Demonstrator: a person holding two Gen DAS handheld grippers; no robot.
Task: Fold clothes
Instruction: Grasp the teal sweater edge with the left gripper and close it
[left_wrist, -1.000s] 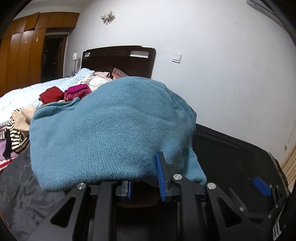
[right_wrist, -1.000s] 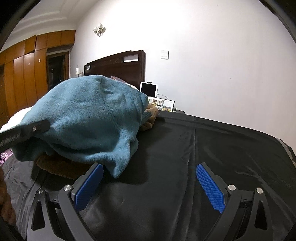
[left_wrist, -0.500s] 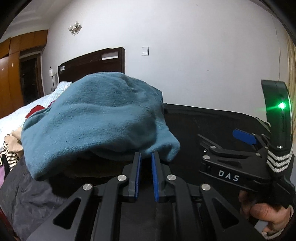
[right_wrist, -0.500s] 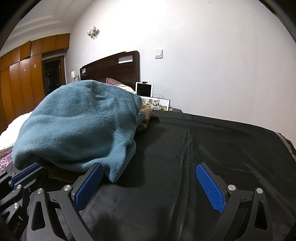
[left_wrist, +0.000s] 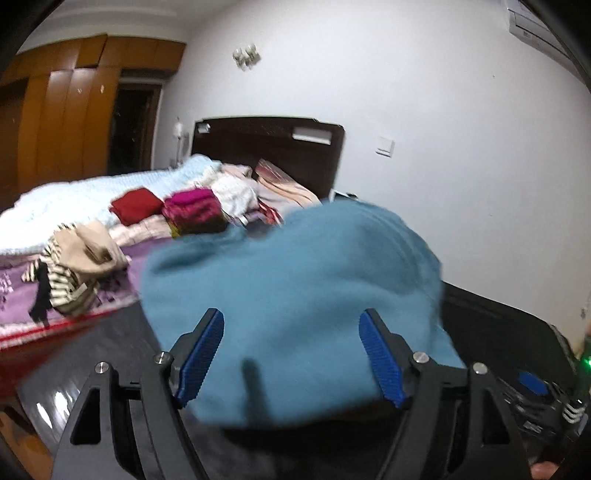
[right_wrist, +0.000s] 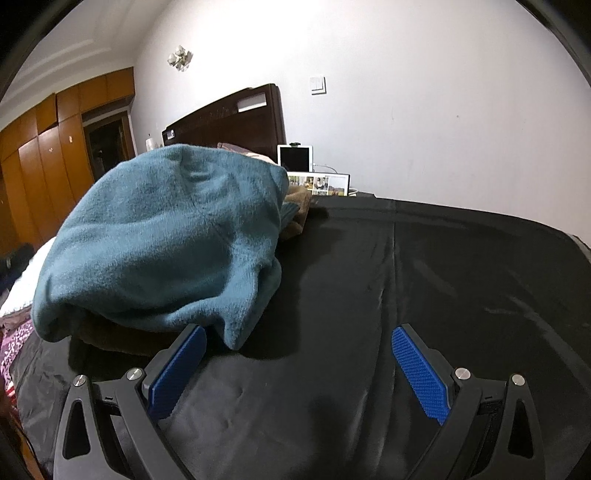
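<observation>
over teal sweater (left_wrist: 295, 288), left hand-held gripper (left_wrist: 291, 354) angled down, jaws opening.

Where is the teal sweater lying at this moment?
The teal sweater lies bunched on the black cloth, left in the right wrist view, over a brown garment, before the dark headboard.

Your setting: home bedroom. Bed (left_wrist: 74, 199) with dark wooden headboard (left_wrist: 266, 147), wooden wardrobe (left_wrist: 66, 122), heaped clothes (left_wrist: 192, 210), wall switch (left_wrist: 385, 146).
</observation>
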